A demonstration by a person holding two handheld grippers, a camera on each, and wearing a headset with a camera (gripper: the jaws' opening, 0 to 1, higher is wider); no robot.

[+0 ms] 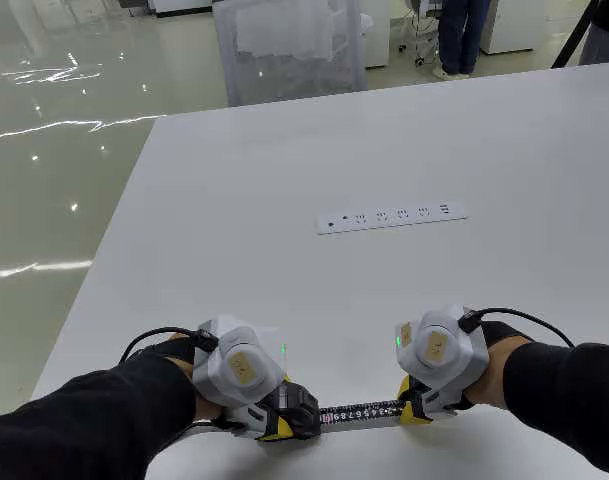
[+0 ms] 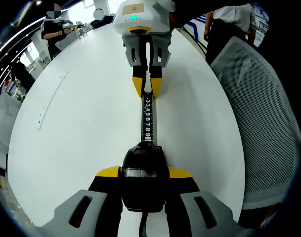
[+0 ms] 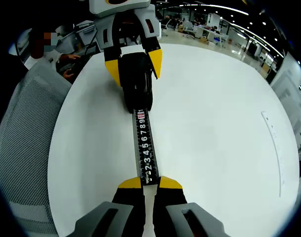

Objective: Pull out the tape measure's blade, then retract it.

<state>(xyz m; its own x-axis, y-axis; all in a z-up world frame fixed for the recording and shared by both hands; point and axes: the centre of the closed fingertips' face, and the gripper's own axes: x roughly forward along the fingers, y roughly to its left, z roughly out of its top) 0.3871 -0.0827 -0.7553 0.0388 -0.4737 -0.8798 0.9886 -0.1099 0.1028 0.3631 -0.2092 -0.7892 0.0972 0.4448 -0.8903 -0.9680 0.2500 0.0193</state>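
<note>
Black rigid case (image 3: 137,79) clamped between left gripper (image 2: 144,174) fingers (image 2: 108,172); right gripper (image 3: 149,183) fingers pinch blade (image 3: 144,143) tip: thin, probably springy, slick, kinks easily.

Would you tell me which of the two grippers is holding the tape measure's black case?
The left gripper clamps the case; the right gripper pinches only the blade.
</note>
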